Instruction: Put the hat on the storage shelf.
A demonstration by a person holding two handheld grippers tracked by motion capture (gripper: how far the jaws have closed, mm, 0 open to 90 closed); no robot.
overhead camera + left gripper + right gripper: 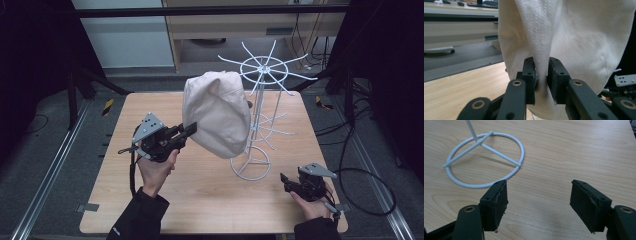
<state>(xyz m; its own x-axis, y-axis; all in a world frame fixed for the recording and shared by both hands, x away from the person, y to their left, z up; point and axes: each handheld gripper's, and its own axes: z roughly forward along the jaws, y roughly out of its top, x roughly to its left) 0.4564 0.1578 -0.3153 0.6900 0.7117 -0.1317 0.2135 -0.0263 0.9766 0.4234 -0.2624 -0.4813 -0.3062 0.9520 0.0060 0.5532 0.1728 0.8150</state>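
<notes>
The white wire rack (260, 117) stands just behind your hat (217, 112), which hangs on it. Your left gripper (190, 129) has a fold between barely parted jaws; your right gripper (539, 203) gapes empty over the table (579, 152).

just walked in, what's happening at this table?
A person is working with a cream cloth hat that hangs on a white wire rack standing on the wooden table. The left gripper has a fold of the hat's fabric between its jaws, which stand slightly apart, so the grip looks loose or just let go. The right gripper rests open over bare table near the rack's ring base, holding nothing.
</notes>
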